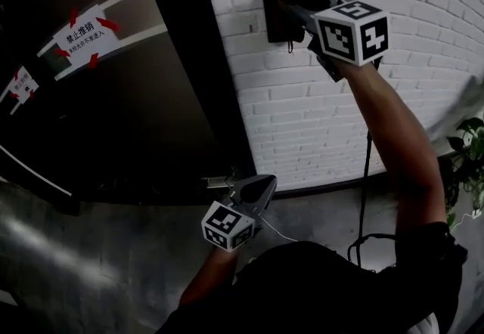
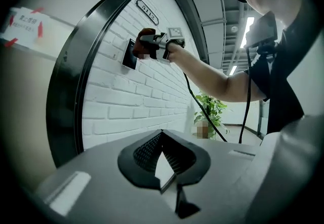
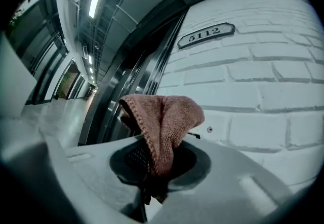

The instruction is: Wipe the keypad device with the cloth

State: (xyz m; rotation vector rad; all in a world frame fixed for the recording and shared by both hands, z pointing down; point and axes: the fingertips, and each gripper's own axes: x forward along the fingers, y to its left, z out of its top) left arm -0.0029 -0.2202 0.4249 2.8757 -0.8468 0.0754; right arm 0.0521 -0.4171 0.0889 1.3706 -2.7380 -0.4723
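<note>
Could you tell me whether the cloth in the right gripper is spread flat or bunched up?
Bunched: the cloth hangs in loose folds, clamped in the right gripper.

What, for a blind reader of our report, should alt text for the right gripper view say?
The right gripper is shut on a reddish-brown cloth, held up close to a white brick wall with a number plate reading 5112.

Clearance along the brick wall [image 1: 302, 121]
Keypad device [image 1: 268, 19] projects up top; door frame [image 1: 198, 60] bounds the left; cable [image 1: 367, 166] hangs across open bricks.
</note>
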